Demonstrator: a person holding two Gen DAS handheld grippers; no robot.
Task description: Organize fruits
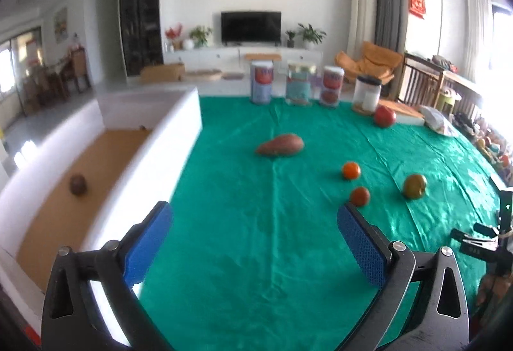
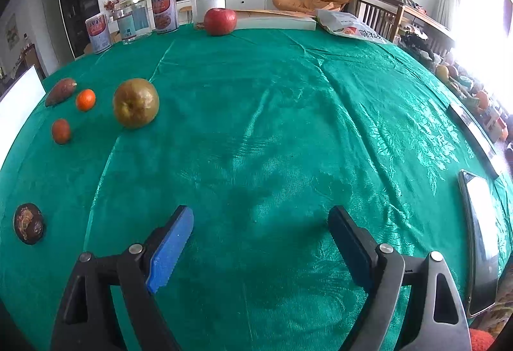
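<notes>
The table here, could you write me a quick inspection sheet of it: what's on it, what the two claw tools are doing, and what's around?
Surface: green tablecloth, creased, covering the table.
Job's things: red apple at the far edge; greenish-brown apple; two small oranges; sweet potato; dark round fruit on the cloth; white box with one brown fruit inside.
Clutter: tins and jars along the far edge, a plastic bag, a phone.
Grippers: left gripper open, empty; right gripper open, empty.
Cables: nothing seen.
Surroundings: living room, television, potted plants, orange chair.
</notes>
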